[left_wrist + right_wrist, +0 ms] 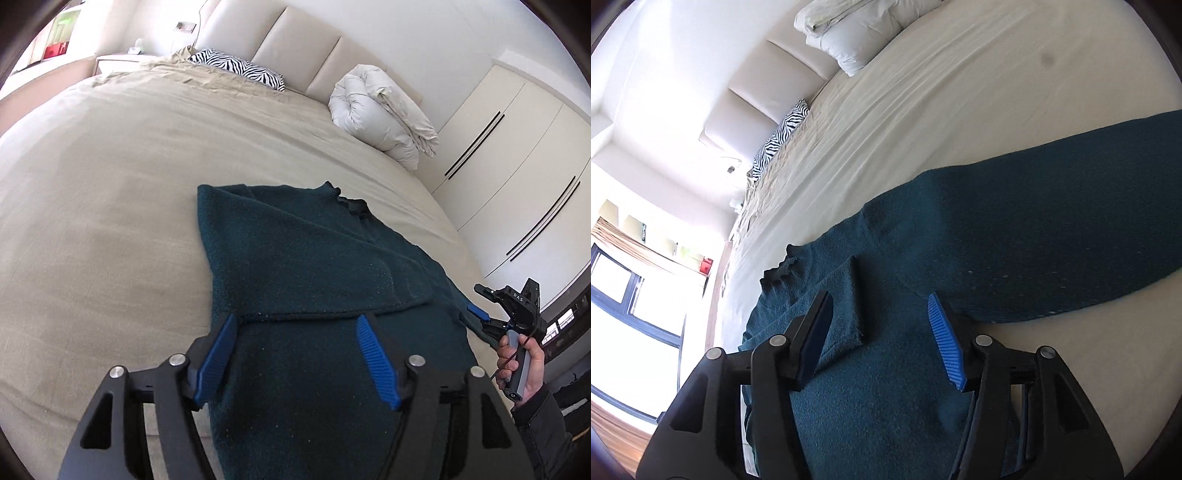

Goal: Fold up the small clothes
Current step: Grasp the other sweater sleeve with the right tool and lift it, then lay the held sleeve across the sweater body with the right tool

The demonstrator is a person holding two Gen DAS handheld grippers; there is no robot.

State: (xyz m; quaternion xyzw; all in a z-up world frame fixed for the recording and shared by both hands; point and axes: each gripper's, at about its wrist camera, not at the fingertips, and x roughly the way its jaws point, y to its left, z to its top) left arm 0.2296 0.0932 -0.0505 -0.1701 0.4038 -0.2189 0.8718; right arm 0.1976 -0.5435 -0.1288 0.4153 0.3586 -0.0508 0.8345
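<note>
Jaws on both tools are spread wide, nothing pinched in either. The left gripper [295, 354] hovers over the lower body of the dark teal knitted sweater [314, 266], one blue pad near the garment's left edge and the other over the middle of the fabric. The right gripper [882, 332] sits low over the same sweater on its other side, near where the unfolded sleeve [1052, 229] branches off; you can also see it from the left camera at the sweater's right edge, with the person's right hand [524, 365] on the handle.

The sweater lies flat on the beige sheet of the bed [92, 184], collar [351, 203] pointing toward the headboard. One sleeve [332, 277] looks already folded across the chest, its cuff edge lying in a straight line across the body. The other sleeve stretches out to the side across the sheet.

Handling-wise I'd guess this is a thick, fuzzy knit: soft, floppy, a bit heavy for its size, grippy not slippery, not fragile. It'll sag if lifted by one point, so pinch through the full thickness. Best bet looks like grabbing the outstretched sleeve near the cuff and laying it across, then taking both hem corners.
</note>
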